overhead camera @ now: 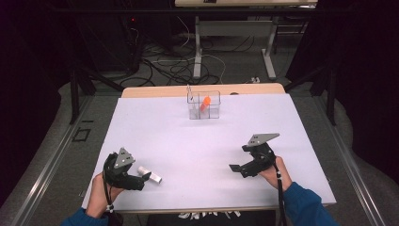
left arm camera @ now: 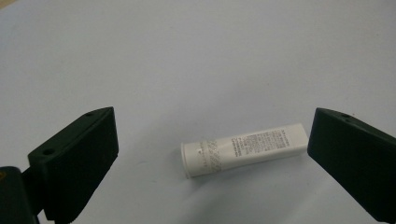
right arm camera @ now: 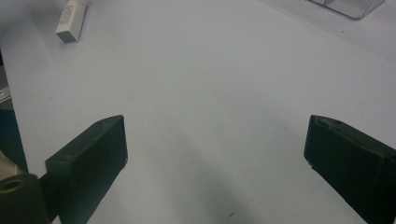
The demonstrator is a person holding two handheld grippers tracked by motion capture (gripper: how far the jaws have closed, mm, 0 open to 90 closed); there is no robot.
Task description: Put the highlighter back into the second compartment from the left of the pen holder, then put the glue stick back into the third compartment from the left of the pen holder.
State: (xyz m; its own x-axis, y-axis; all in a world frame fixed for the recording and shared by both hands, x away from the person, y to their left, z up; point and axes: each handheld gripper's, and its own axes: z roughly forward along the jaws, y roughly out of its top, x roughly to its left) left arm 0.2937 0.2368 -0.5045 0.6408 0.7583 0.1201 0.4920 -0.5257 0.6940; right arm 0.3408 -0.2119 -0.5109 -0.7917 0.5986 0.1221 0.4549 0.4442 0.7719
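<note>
Fingers of left gripper straddle white tube.

Left gripper low at near-left, jaws spread wide, pointing right across table; left hand grips it from behind. Right gripper near-right, jaws wide apart, aimed left, grey plate on top; right hand behind it. Both forearms enter from bottom edge, blue sleeves.

Tube lies on surface front left, between left gripper jaws; organizer at far centre; right gripper front right.
</note>
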